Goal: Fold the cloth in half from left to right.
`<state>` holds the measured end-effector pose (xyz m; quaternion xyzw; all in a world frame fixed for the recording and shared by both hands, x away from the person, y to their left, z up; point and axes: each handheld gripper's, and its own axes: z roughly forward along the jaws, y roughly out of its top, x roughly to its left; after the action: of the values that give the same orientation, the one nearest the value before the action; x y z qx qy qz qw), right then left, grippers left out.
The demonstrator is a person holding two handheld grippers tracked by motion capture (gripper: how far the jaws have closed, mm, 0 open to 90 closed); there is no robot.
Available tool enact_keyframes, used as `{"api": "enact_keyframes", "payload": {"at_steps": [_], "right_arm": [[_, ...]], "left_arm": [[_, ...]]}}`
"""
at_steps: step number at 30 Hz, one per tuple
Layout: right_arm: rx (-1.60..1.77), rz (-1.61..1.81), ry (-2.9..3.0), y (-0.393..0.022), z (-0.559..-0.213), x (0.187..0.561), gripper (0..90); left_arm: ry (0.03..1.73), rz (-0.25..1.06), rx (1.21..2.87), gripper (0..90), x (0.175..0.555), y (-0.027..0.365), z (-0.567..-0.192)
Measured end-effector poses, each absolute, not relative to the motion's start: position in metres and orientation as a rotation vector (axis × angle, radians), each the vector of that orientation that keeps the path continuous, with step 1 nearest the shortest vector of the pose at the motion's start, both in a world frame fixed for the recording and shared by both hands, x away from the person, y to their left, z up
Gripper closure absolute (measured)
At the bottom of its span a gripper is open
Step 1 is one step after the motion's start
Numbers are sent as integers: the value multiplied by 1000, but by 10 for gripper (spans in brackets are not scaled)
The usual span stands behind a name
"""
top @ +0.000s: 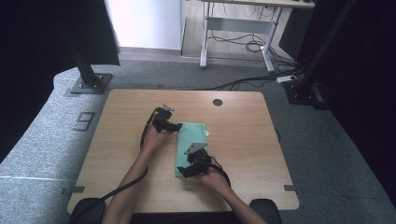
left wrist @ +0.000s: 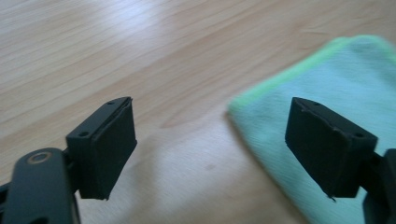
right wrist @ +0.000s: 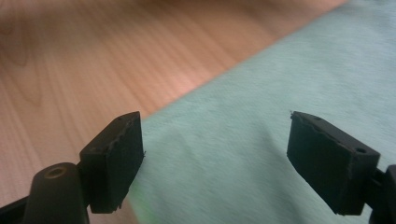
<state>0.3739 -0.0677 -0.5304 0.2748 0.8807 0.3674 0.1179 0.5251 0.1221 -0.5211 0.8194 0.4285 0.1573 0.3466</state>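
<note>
A folded light green cloth (top: 189, 142) lies flat on the wooden table (top: 116, 140), near its middle. My left gripper (top: 179, 126) is at the cloth's far left corner, low over the table. In the left gripper view its jaws stand wide open, one over bare wood, the other over the cloth (left wrist: 336, 88) and its bright green hem. My right gripper (top: 182, 173) is at the cloth's near edge. In the right gripper view the jaws are apart over the cloth (right wrist: 261, 107), and nothing is between them.
A round cable hole (top: 217, 102) sits near the table's far edge. Black cables trail from both grippers toward the near edge. Grey carpet surrounds the table, with black frame posts (top: 86, 70) and another desk's legs (top: 203, 42) beyond it.
</note>
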Motion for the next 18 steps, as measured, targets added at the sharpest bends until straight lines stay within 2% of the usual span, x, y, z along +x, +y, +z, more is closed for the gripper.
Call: {"api": "enact_keyframes", "payload": {"at_steps": [6,10,18], "right_arm": [[859,1050,2530,-94,-525,381,161],[913,1044,2499,-114,-522,386,140],[983,1042,2465,-146,-517,387,132]], "left_arm": [[1028,392,2166,141,501,125,-512],[965,373,2213,139,471,132,-509],[926,351,2236,111,424,147,-514]]}}
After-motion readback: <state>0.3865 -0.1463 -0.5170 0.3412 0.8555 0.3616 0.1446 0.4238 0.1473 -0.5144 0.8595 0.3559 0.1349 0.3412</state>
